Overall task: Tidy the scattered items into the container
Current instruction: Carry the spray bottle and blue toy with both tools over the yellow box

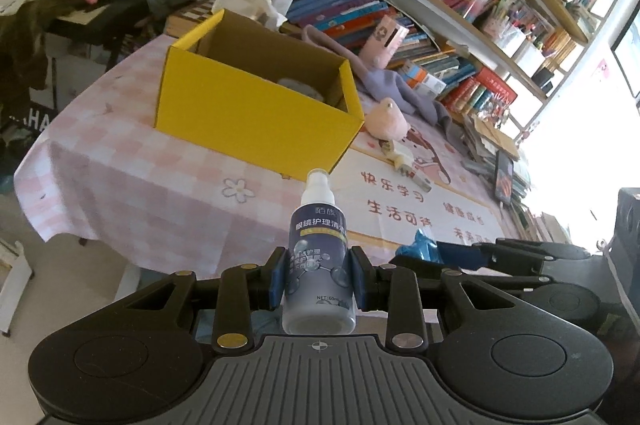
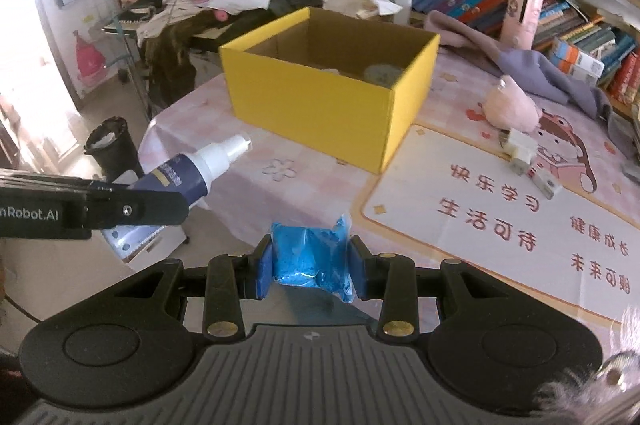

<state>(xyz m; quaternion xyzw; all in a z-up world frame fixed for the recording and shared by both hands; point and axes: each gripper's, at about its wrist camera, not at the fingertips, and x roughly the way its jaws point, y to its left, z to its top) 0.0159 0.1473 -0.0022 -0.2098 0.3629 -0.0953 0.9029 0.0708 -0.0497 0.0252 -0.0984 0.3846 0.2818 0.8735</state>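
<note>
One spray bottle [image 1: 319,257] — nozzle toward box [image 1: 256,129].

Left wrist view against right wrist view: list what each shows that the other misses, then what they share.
Left wrist only: the spray bottle's label face-on between the left gripper jaws, and a dark phone by the books.

Right wrist only: the blue packet clamped full-on in the right gripper, and a black bin on the floor.

Both: the yellow box, pink plush, purple cloth and white plugs.
</note>
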